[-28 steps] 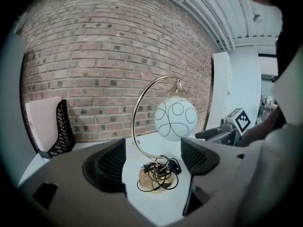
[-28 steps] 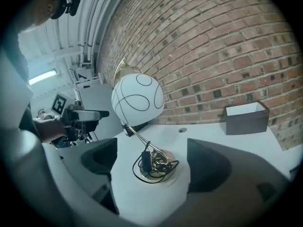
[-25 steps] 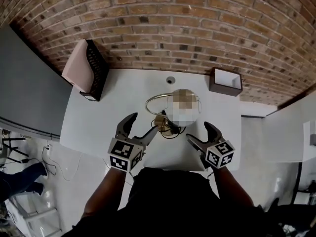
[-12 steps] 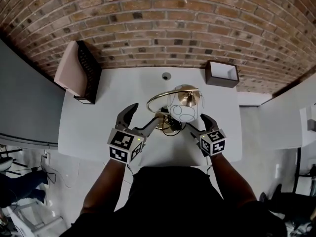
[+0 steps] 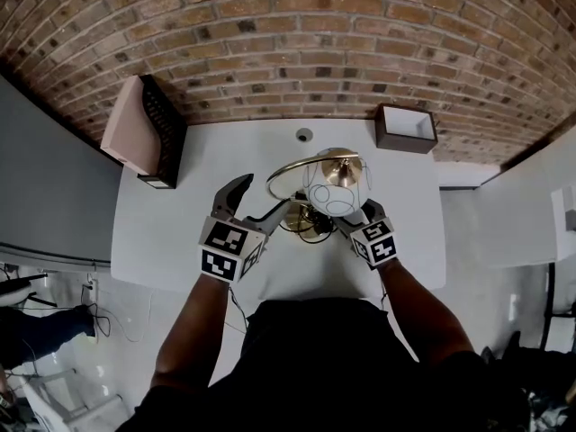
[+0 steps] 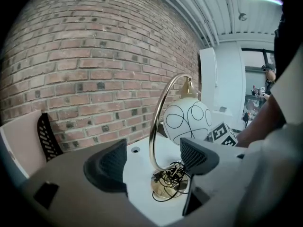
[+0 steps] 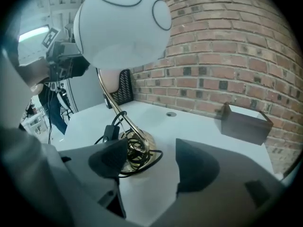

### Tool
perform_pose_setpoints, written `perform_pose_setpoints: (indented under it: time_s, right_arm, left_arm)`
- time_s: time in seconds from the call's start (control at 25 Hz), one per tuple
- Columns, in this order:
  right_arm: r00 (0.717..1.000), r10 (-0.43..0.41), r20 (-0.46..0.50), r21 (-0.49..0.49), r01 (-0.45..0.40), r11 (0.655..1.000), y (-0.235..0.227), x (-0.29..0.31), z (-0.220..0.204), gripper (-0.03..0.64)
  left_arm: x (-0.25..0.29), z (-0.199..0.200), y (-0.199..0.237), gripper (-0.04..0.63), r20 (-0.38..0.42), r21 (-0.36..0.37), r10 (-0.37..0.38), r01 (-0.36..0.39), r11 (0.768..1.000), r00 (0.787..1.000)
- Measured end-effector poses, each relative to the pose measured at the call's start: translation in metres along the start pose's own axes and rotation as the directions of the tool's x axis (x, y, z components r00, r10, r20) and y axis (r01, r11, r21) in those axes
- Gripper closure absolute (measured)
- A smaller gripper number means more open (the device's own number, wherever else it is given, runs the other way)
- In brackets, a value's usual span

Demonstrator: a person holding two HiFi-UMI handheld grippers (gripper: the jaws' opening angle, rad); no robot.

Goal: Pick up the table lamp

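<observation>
The table lamp stands mid-table: a white globe (image 5: 335, 192) with black line drawing hangs from a brass arc (image 5: 283, 171) over a round brass base (image 5: 301, 219) wrapped in black cord. My left gripper (image 5: 256, 203) is open just left of the base; in the left gripper view the arc (image 6: 158, 122) and base (image 6: 165, 186) lie ahead between its jaws, untouched. My right gripper (image 5: 348, 225) sits low under the globe (image 7: 123, 25), jaws closing, still open, with only bare table between them. The base (image 7: 135, 148) lies by its left jaw.
A dark brown open box (image 5: 408, 127) stands at the back right against the brick wall. A pink and black mesh holder (image 5: 144, 129) sits at the back left corner. A small round cable hole (image 5: 304, 135) is behind the lamp. The white table (image 5: 180, 232) ends near me.
My right gripper has dropped and moved in toward the lamp base, under the globe, with its jaws narrower. The left gripper has edged slightly closer to the arc.
</observation>
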State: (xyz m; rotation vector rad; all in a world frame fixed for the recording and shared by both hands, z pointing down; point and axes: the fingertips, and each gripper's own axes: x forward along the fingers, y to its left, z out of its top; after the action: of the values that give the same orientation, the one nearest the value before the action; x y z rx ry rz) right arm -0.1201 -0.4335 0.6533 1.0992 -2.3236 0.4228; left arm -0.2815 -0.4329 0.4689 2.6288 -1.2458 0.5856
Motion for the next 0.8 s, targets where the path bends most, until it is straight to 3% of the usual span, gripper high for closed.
perform_pose_setpoints:
  time_s: [0.36,0.56,0.8]
  right_arm:
    - [0.999,0.019,-0.026,-0.029,-0.019,0.999,0.006,0.026,0.002,0.343]
    - [0.998,0.021,-0.059,-0.020,-0.022,1.000,0.007,0.036,-0.006,0.381]
    - [0.998,0.023,-0.061,0.028,-0.021,0.999,0.007,0.040,-0.008,0.430]
  left_arm:
    - [0.002,0.011,-0.006,0.242,0.017,-0.008,0.003,-0.003,1.000,1.000]
    - [0.002,0.014,-0.007,0.325,0.023,-0.001,0.018,-0.018,1.000,1.000]
    - [0.003,0.017,-0.008,0.360,0.026,0.009,0.027,-0.028,1.000,0.999]
